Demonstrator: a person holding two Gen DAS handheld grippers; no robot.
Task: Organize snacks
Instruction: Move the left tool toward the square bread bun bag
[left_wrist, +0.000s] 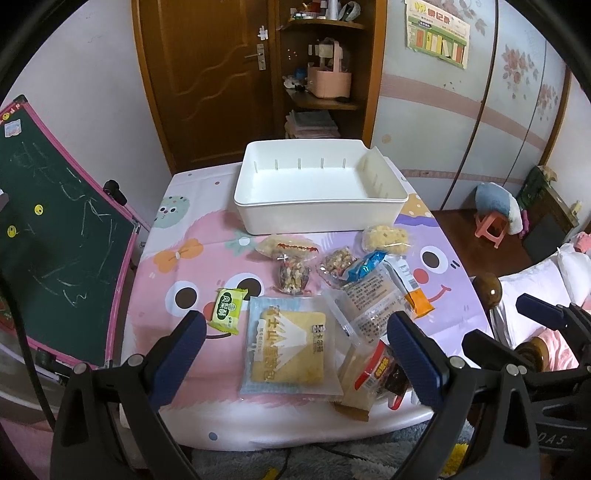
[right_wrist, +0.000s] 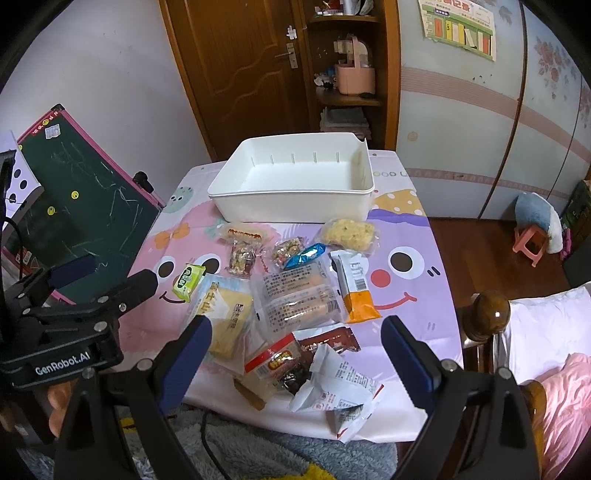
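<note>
Both grippers tilt down over the table (left_wrist: 192, 424). The left gripper (left_wrist: 295, 350), at the bottom of its own view, stands spread wide and empty above the bread pack (left_wrist: 286, 347). The right gripper (right_wrist: 295, 350) is likewise spread, holding nothing, over the snacks (right_wrist: 295, 295) heaped mid-frame. The white bin (right_wrist: 291, 206) sits empty at upper centre, just behind the snacks.

The white rectangular plastic bin (right_wrist: 291, 201) stands open-topped at the cartoon-printed tablecloth's (right_wrist: 413, 295) far end; scattered wrapped snack packets (right_wrist: 295, 299) crowd the near half; its right side lies bare.
</note>
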